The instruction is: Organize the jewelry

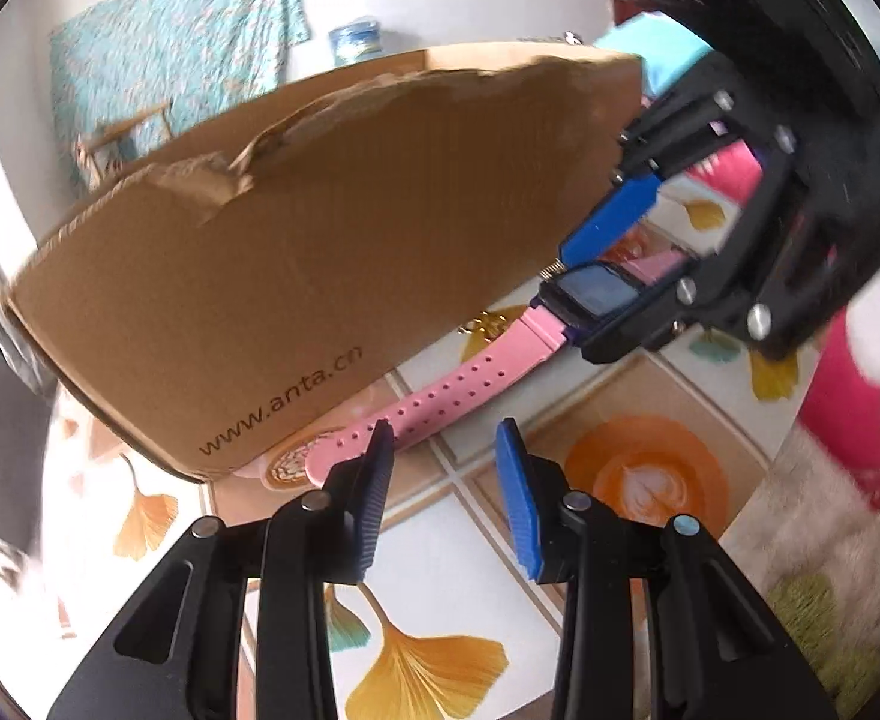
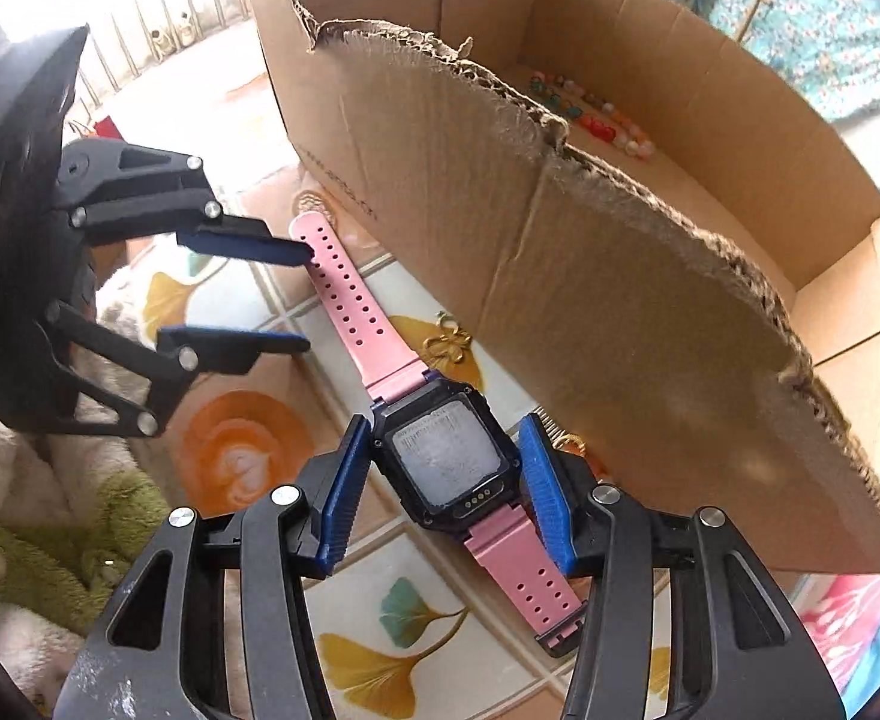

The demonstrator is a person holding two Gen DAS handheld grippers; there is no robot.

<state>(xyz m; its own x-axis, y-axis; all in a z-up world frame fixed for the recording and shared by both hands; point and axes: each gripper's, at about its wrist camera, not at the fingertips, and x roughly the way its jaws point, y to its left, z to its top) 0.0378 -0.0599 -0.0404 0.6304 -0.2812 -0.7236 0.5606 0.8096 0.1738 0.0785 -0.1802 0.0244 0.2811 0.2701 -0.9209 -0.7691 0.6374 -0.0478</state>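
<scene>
A pink-strapped smartwatch (image 2: 448, 456) with a dark square face lies beside a torn cardboard box (image 2: 619, 300). My right gripper (image 2: 445, 438) is shut on the watch's case, one blue pad on each side. In the left wrist view the watch (image 1: 475, 372) stretches from the right gripper (image 1: 583, 294) toward my left gripper (image 1: 442, 429), which is open with its fingertips at the strap's free end. In the right wrist view the left gripper (image 2: 305, 300) straddles the strap, one pad touching its edge. A colourful bead bracelet (image 2: 589, 108) lies inside the box. A small gold piece (image 2: 448, 345) lies by the box wall.
The surface is a tablecloth (image 1: 428, 660) printed with ginkgo leaves and latte cups. A green and cream fluffy cloth (image 2: 50, 516) lies at its edge. Pink fabric (image 1: 859, 408) is at the right. The box wall (image 1: 296, 252) stands close beside the watch.
</scene>
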